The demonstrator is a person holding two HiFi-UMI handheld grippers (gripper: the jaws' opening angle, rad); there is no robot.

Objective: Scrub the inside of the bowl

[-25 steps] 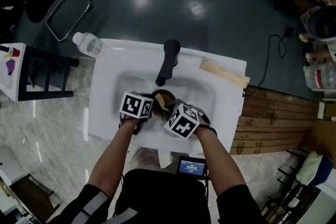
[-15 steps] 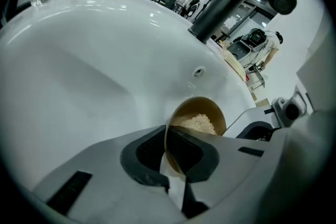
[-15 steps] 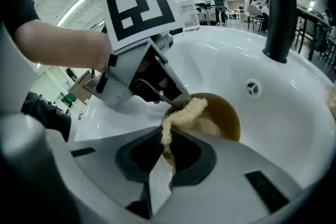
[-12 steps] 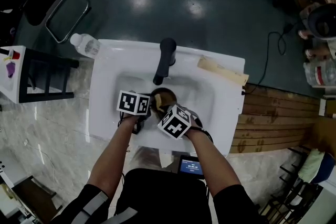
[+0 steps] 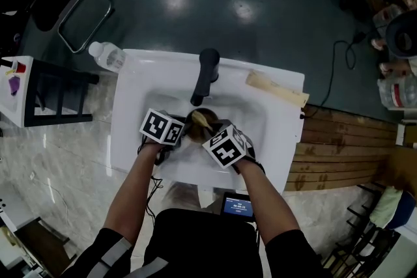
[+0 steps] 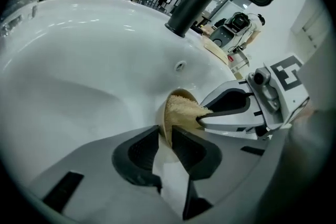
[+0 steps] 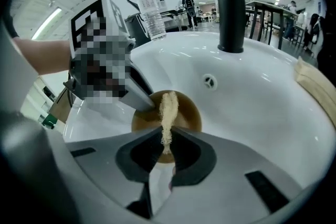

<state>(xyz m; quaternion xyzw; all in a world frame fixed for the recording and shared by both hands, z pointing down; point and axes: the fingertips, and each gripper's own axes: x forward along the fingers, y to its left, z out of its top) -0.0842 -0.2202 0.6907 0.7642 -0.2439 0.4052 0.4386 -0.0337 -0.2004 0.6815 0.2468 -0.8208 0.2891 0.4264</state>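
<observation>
**Item 1, sink** (image 5: 133, 91): white, with a black faucet (image 5: 207, 71) at its back rim. Both grippers are being held down inside the basin, close together.

**Item 2, bowl** (image 7: 190, 113): brown and round. It is being kept in the basin just in front of the faucet spout, between the two grippers, with its opening turned toward the right one.

**Item 3, left gripper** (image 6: 165, 139): its jaws are being opened and are being held only narrowly apart. The bowl's rim is being straddled by them, one jaw outside the wall and one inside, and a sliver of gap is being shown beside the rim.

**Item 4, right gripper** (image 7: 166, 140): its jaws are being kept clamped on a scrub pad (image 7: 168, 110), which is tan, thin and seen edge-on. The pad's far end is being held inside the bowl.

**Item 5, surroundings:**
- A clear plastic bottle (image 5: 107, 55) is being stood at the sink's far left corner.
- A pale flat strip (image 5: 277, 89) is being rested on the sink's right rim.
- A small lit screen (image 5: 236, 207) is being shown below the sink's near edge.
- A dark chair (image 5: 68, 0) is being kept well apart on the floor.
</observation>
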